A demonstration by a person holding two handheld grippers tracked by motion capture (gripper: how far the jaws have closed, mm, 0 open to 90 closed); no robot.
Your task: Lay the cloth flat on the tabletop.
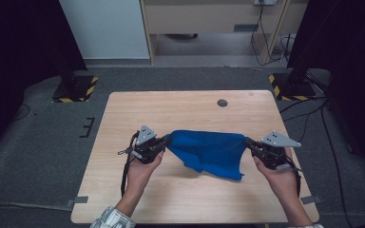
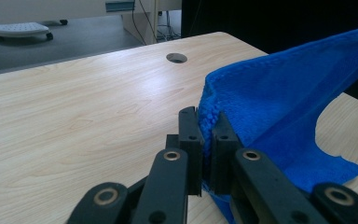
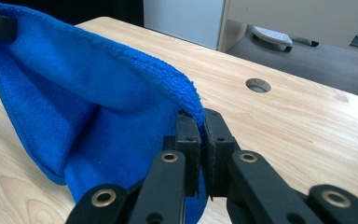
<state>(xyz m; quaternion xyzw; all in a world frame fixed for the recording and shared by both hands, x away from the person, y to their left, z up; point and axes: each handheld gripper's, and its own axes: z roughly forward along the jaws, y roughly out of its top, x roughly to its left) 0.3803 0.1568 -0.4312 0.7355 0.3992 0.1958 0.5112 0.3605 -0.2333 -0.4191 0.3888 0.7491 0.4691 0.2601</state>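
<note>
Blue cloth (image 1: 210, 152), one piece, hung stretched between two grippers above the middle of the wooden table (image 1: 123, 118). At one top corner the left gripper (image 1: 167, 140) had its jaws pressed together on the fabric; the right gripper (image 1: 248, 142) pinched the opposite corner the same way. Two hands held them: left hand (image 1: 142, 167), right hand (image 1: 278, 176). One round hole (image 1: 222, 102) showed in the tabletop beyond the cloth.
</note>
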